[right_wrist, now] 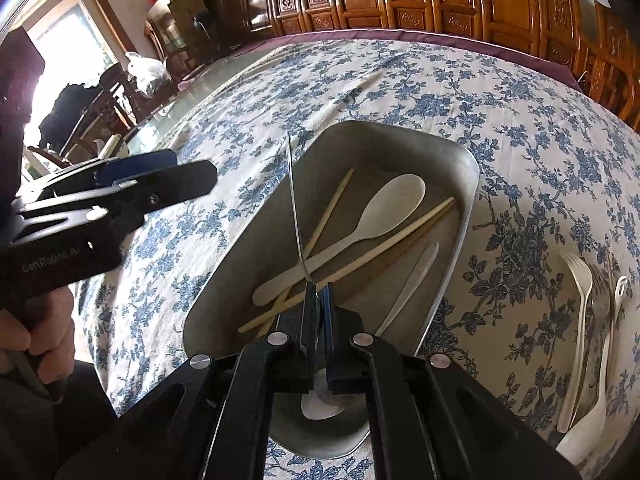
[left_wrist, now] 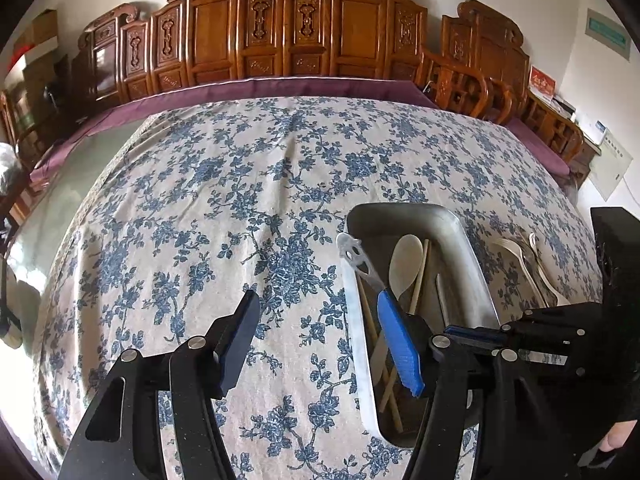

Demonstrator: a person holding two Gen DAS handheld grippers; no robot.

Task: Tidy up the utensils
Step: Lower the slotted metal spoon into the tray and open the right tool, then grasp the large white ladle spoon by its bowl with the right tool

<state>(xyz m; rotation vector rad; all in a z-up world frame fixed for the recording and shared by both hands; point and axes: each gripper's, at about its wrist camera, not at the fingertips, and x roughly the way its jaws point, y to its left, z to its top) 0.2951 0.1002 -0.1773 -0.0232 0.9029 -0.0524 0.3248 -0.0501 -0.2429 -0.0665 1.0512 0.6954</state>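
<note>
My right gripper (right_wrist: 320, 292) is shut on a thin metal spoon. Its handle (right_wrist: 294, 208) sticks out forward over the metal tray (right_wrist: 460, 168), and its bowl (right_wrist: 320, 404) shows below the fingers. In the left wrist view the spoon's pierced handle end (left_wrist: 354, 258) rises beside my left gripper (left_wrist: 318, 300), which stands open over the tablecloth with nothing between its fingers. The right gripper (left_wrist: 452, 330) comes in from the right over the tray (left_wrist: 460, 240). The tray holds a white paddle spoon (right_wrist: 392, 204), chopsticks (right_wrist: 400, 236) and a white plastic knife (right_wrist: 416, 276).
White forks and a spoon (right_wrist: 580, 320) lie on the blue floral tablecloth (left_wrist: 240, 200) right of the tray. Carved wooden chairs (left_wrist: 304, 32) line the table's far edge. A person's hand (right_wrist: 40, 332) holds the left gripper's handle.
</note>
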